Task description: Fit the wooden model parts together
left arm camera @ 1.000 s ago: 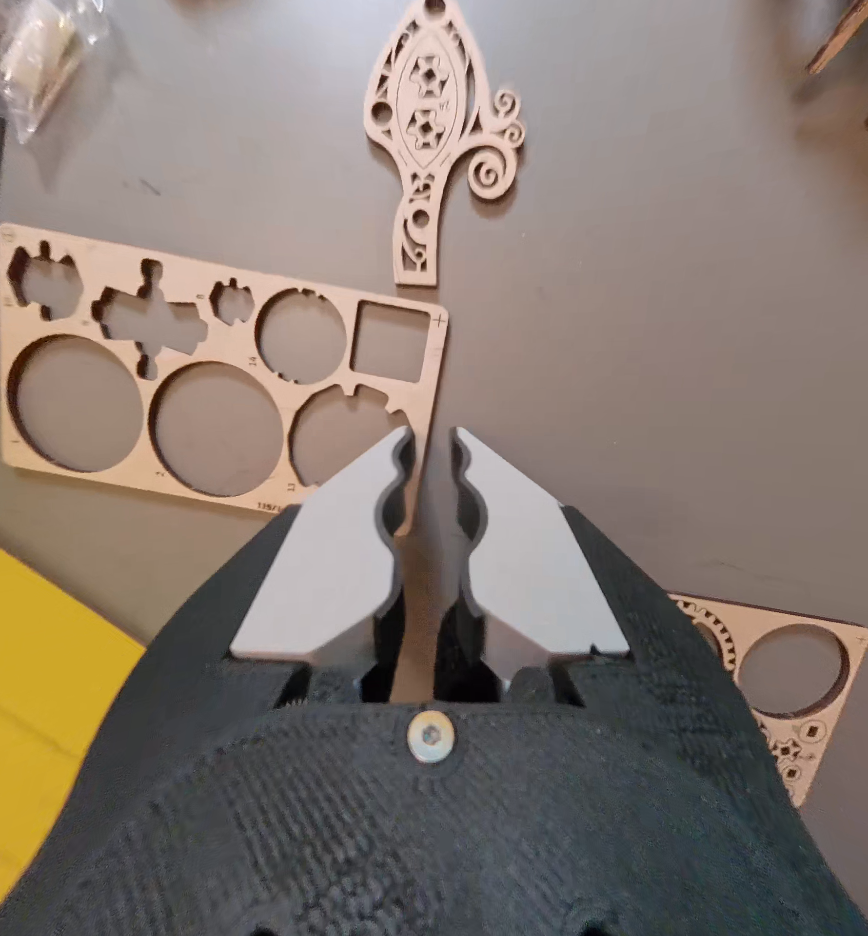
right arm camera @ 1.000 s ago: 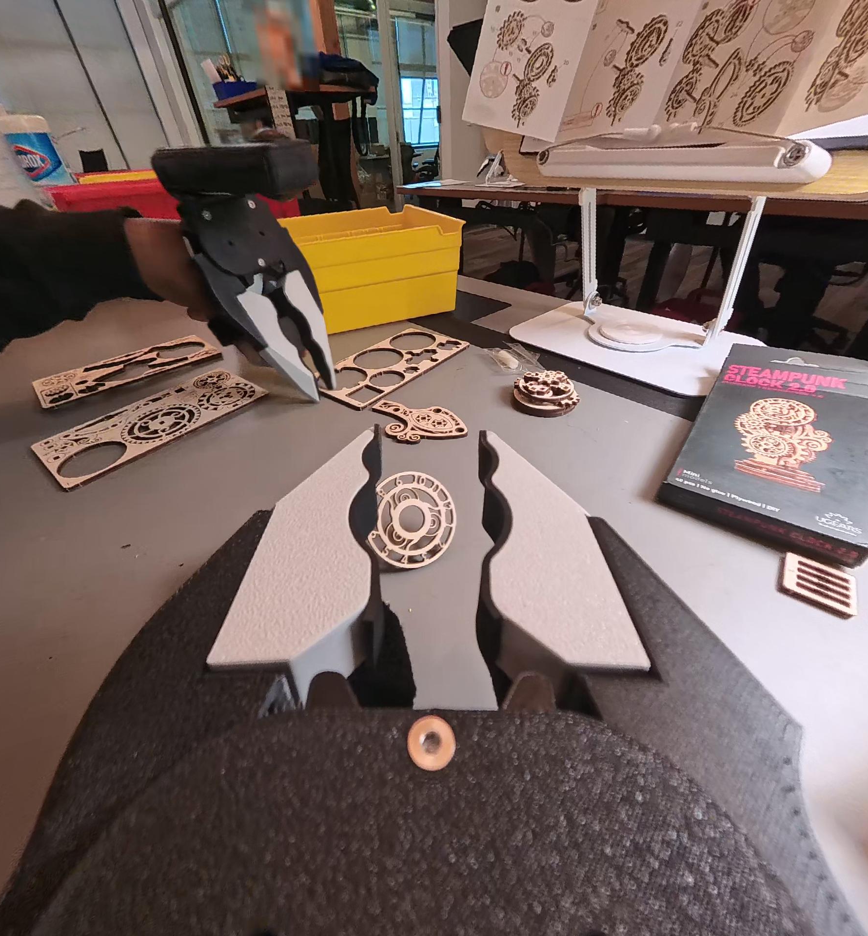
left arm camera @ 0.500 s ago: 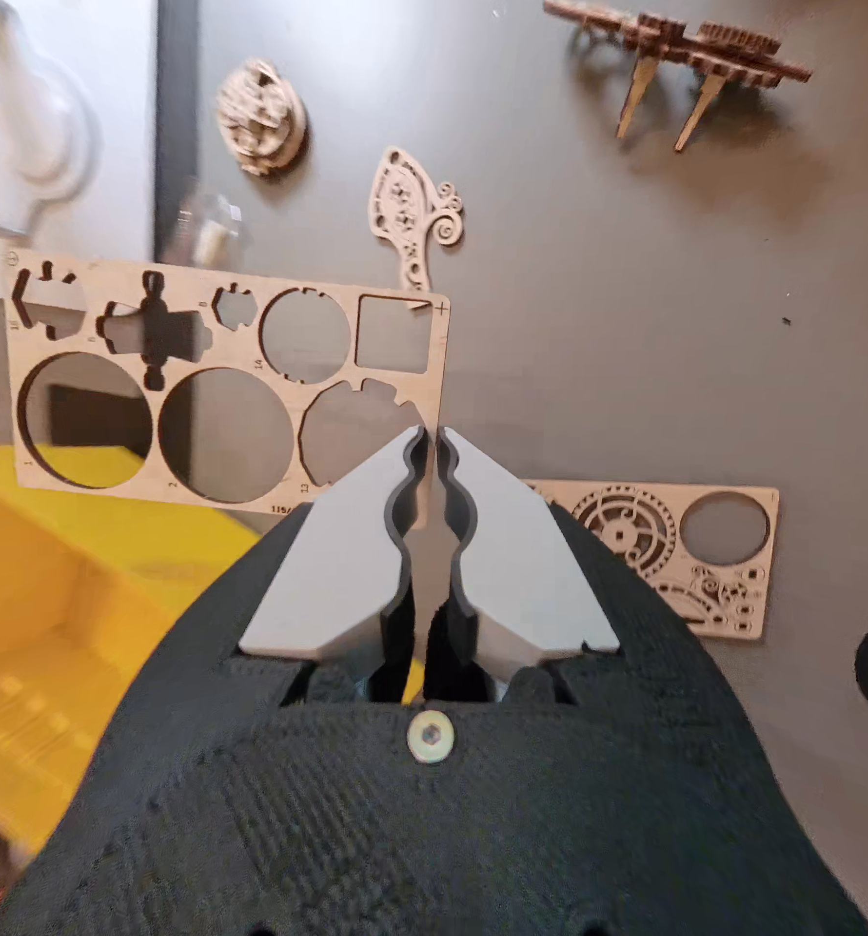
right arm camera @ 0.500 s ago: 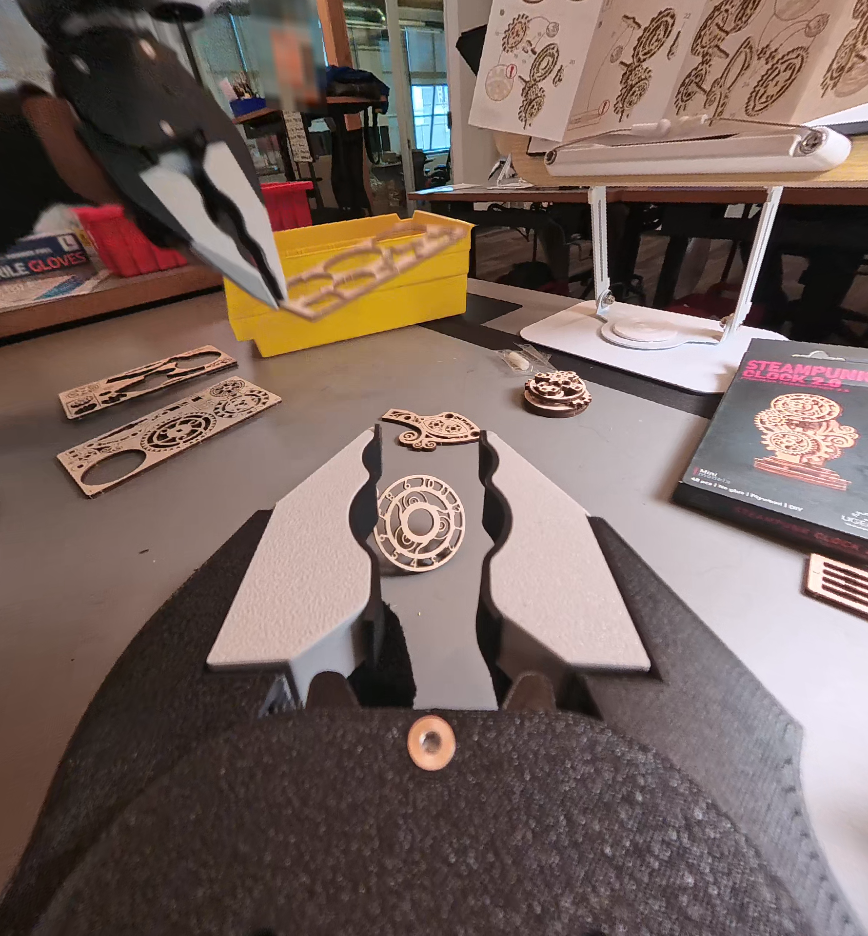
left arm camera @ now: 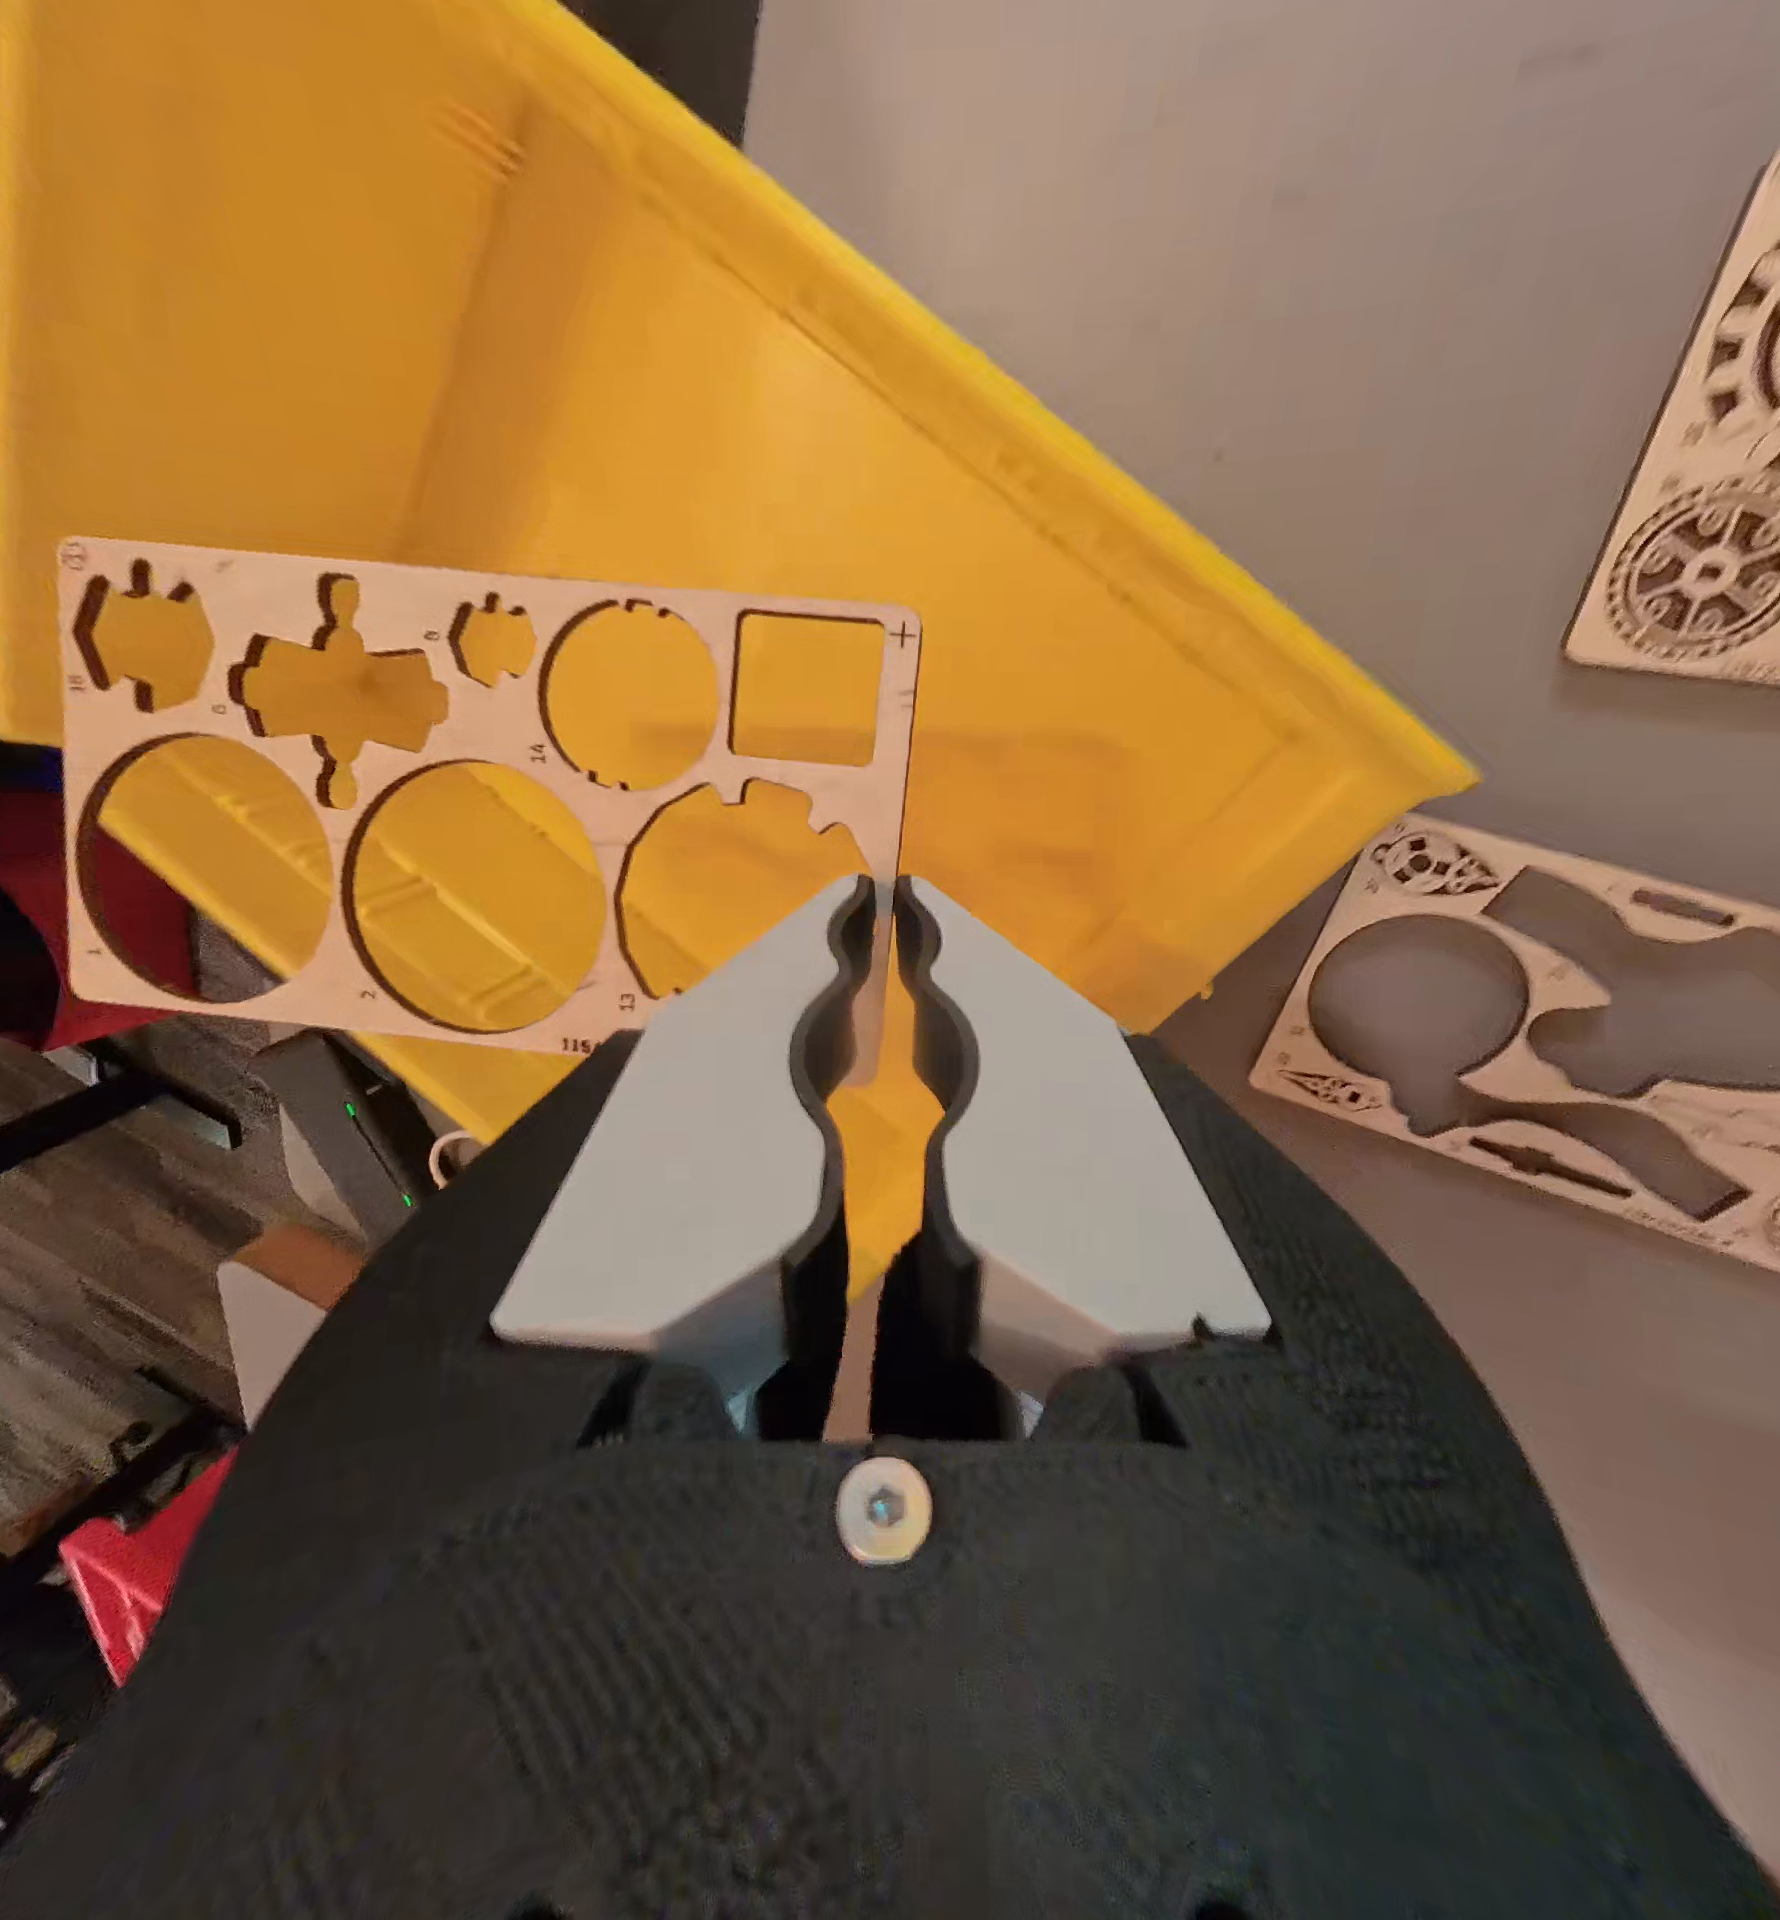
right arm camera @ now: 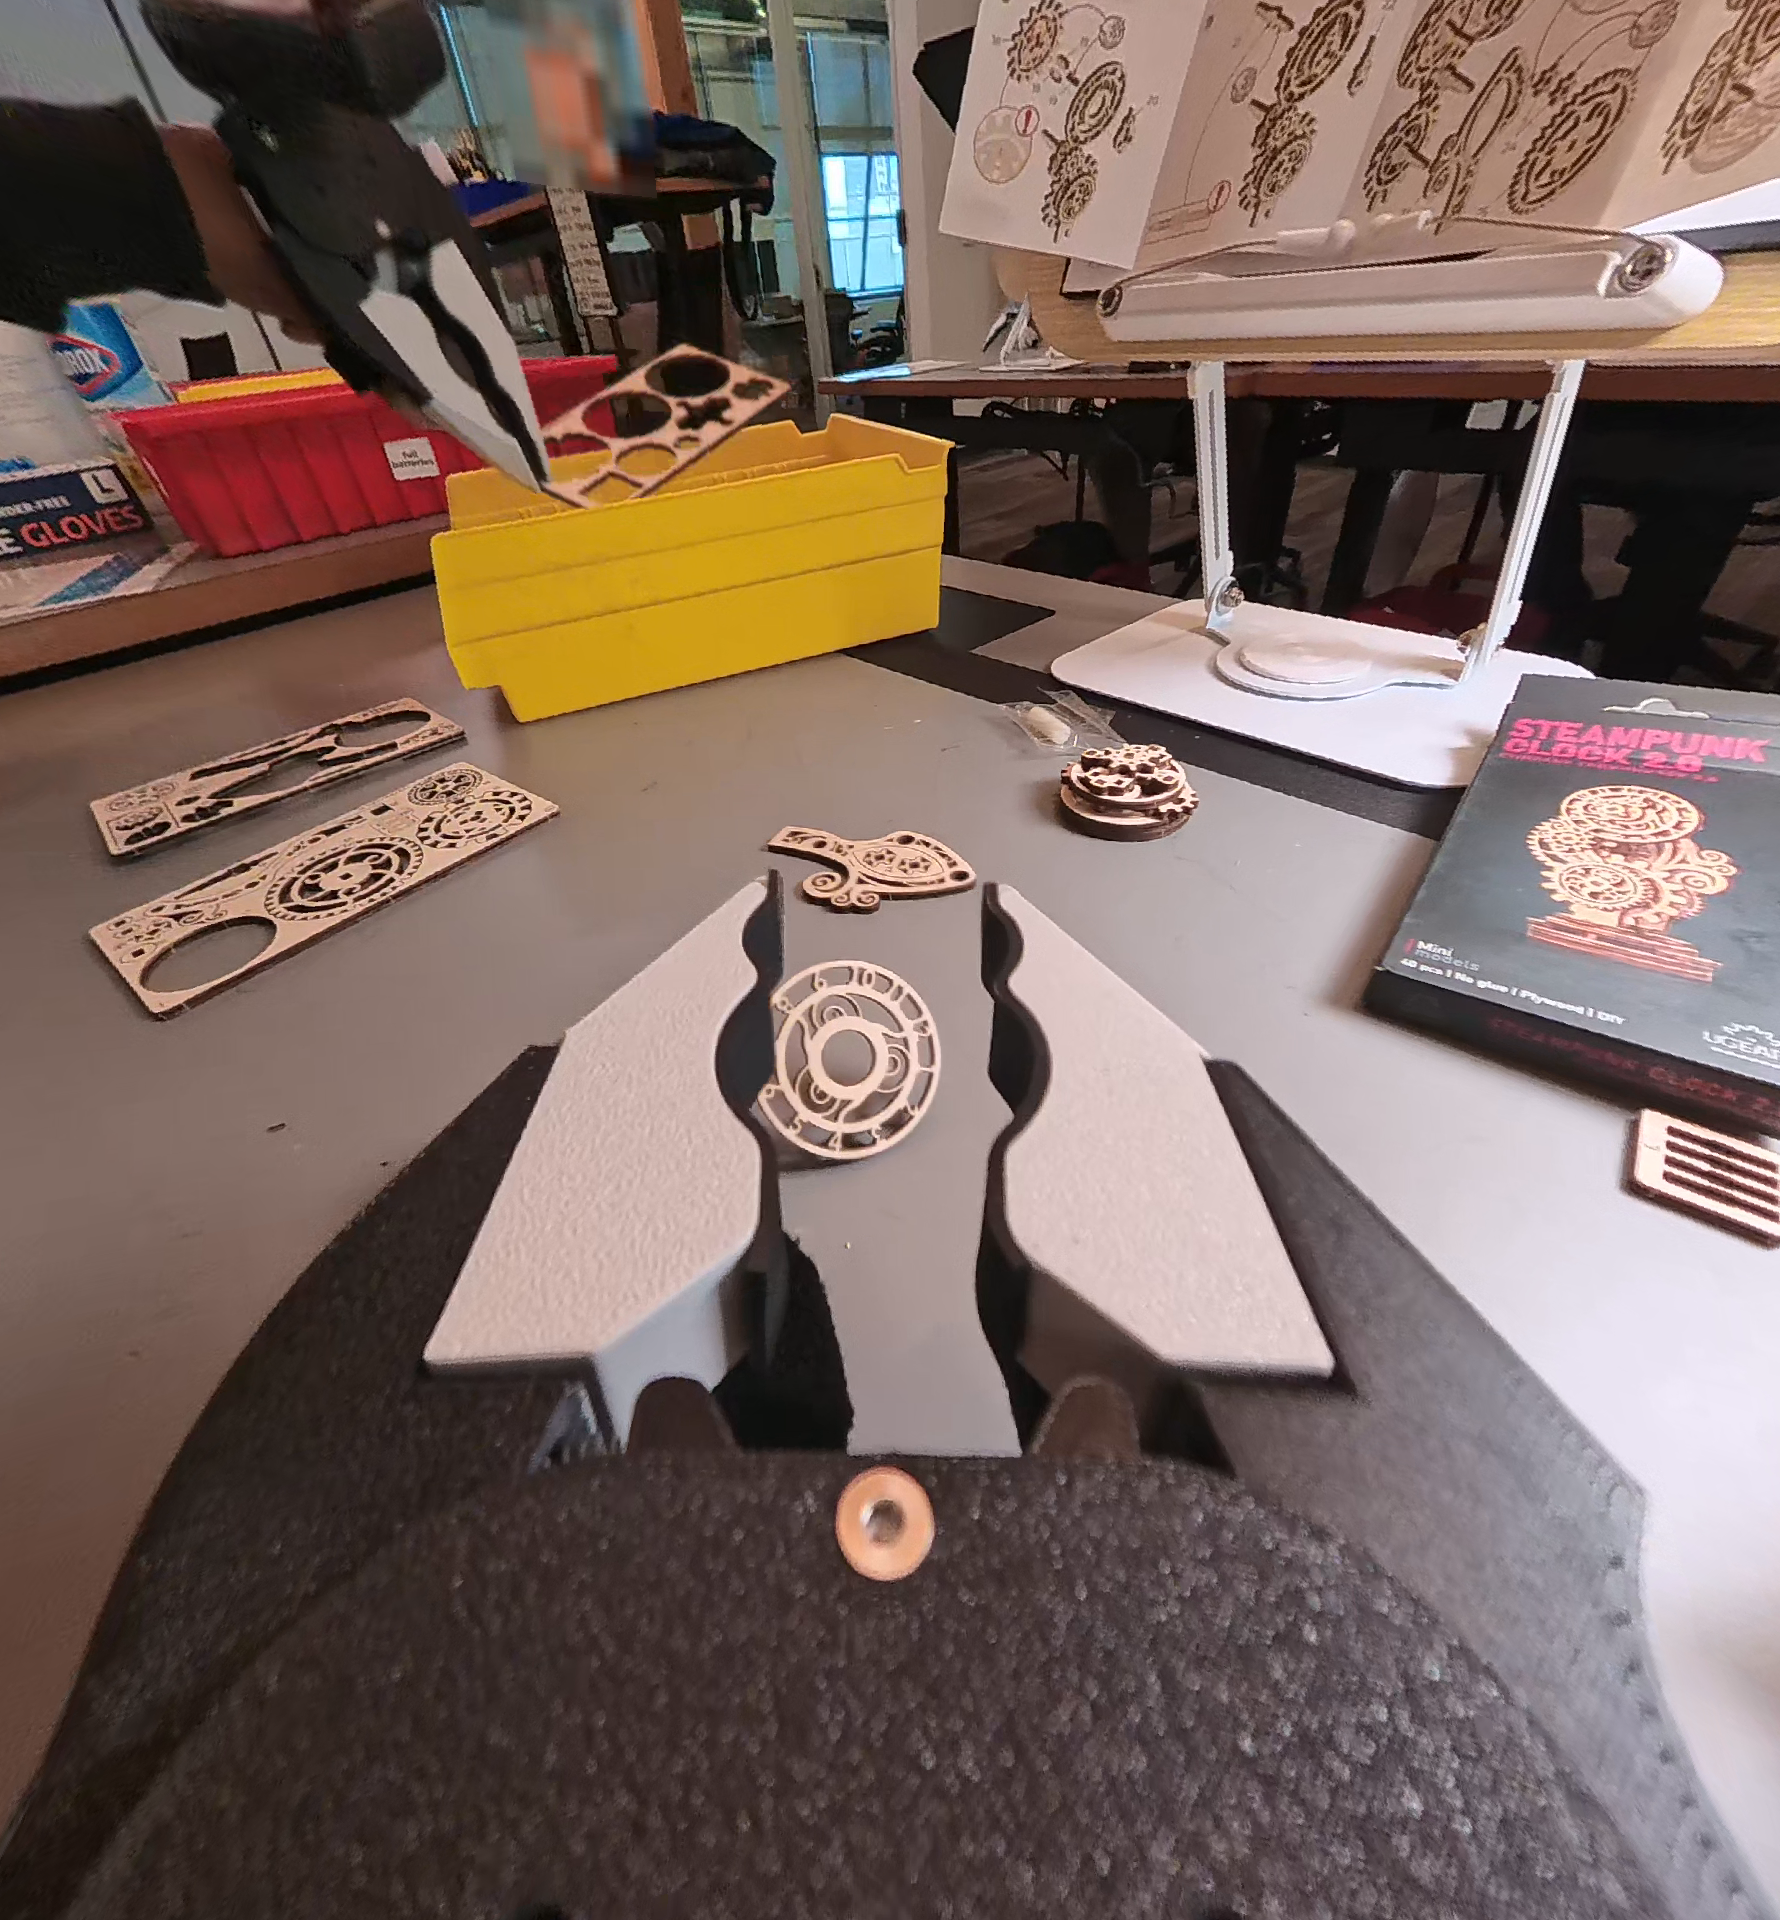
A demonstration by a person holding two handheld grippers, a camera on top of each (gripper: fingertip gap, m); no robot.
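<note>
My left gripper [left arm camera: 878, 883] is shut on the corner of an empty punched-out wooden sheet [left arm camera: 252, 608] and holds it in the air over the yellow bin [left arm camera: 657, 364]. In the right wrist view the left gripper [right arm camera: 533, 473] holds the sheet [right arm camera: 657, 434] tilted above the bin's rim [right arm camera: 688, 592]. My right gripper [right arm camera: 881, 894] is open and low over the grey table. A round wooden clock-face ring [right arm camera: 855, 1060] lies flat between its fingers, nearer the left one. An ornate teardrop piece [right arm camera: 870, 868] lies just past the fingertips.
Two part sheets [right arm camera: 325, 878] [right arm camera: 273, 774] lie at the left, also in the left wrist view [left arm camera: 1592, 1039]. A gear stack [right arm camera: 1125, 790], a small grille [right arm camera: 1712, 1174], the black kit box [right arm camera: 1634, 914] and a white stand with instruction pages [right arm camera: 1385, 291] are on the right. The left gripper's tips are roughly 45 cm from the right gripper's.
My left gripper closed on the punched-out sheet, lifted it off the table and carried it left and back over the yellow bin. My right gripper stayed open around the clock face.
</note>
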